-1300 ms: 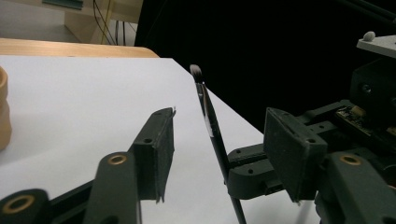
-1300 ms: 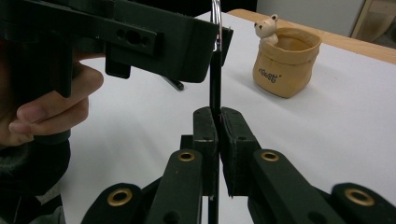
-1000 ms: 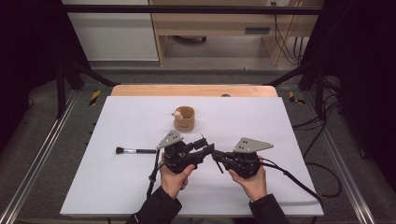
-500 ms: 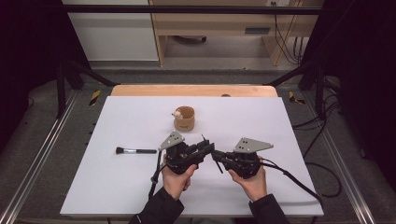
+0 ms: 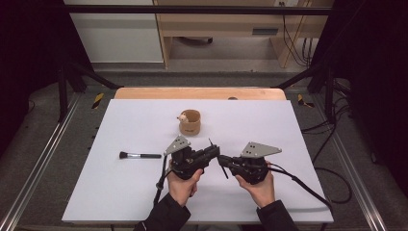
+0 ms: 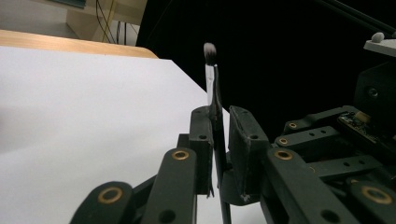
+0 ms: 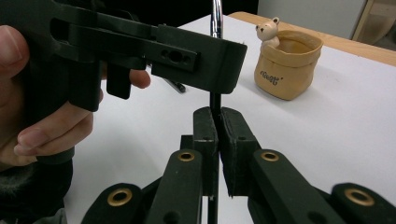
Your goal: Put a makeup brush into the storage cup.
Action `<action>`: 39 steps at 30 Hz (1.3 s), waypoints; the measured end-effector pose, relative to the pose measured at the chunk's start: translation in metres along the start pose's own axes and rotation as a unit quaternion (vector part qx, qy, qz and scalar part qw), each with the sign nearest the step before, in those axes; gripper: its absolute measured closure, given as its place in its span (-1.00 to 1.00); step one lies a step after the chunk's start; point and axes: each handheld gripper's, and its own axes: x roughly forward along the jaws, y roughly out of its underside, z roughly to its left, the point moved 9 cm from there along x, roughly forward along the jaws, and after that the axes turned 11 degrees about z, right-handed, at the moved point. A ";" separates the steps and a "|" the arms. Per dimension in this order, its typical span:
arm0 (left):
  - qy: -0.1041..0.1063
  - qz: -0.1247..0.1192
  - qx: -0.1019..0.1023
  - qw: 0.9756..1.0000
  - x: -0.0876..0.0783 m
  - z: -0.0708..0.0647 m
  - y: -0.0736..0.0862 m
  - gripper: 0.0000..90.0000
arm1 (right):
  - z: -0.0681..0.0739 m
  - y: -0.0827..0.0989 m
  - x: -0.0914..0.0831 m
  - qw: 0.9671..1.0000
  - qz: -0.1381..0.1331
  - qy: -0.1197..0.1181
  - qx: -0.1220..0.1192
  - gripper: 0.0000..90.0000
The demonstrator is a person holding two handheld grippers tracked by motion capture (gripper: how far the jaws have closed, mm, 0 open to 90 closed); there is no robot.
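Note:
A thin small brush [image 5: 225, 173] with a black handle and silver ferrule stands between my two grippers at the near middle of the white table [image 5: 120, 192]. My right gripper [image 5: 222, 160] is shut on its handle [image 7: 215, 99]. My left gripper [image 5: 214, 150] comes in from the left, higher on the stem. Its jaws have just been closing and now stand tight around the small brush [image 6: 209, 77], whose bristle tip points up. In the right gripper view, one jaw of my left gripper [image 7: 196, 56] crosses in front of the ferrule.
A larger black-handled brush [image 5: 139, 155] lies flat on the table to the left of my hands. A tan cup with a little bear on its rim [image 5: 190, 122] stands just beyond the grippers. Cables trail off to the right.
The left gripper's jaws have drawn together around the small brush. Both hands and the right gripper have stayed where they were.

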 end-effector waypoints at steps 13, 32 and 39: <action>0.010 -0.001 -0.002 1.000 0.000 -0.002 0.001 0.88 | 0.001 0.000 0.000 1.000 -0.002 -0.001 -0.001 0.90; -0.006 -0.001 0.032 0.999 -0.006 -0.003 -0.002 0.88 | 0.000 -0.001 -0.001 1.000 -0.005 0.002 -0.002 0.61; -0.020 -0.006 0.045 0.999 -0.013 -0.001 -0.007 0.88 | -0.005 -0.003 -0.006 1.000 -0.009 0.015 0.001 0.34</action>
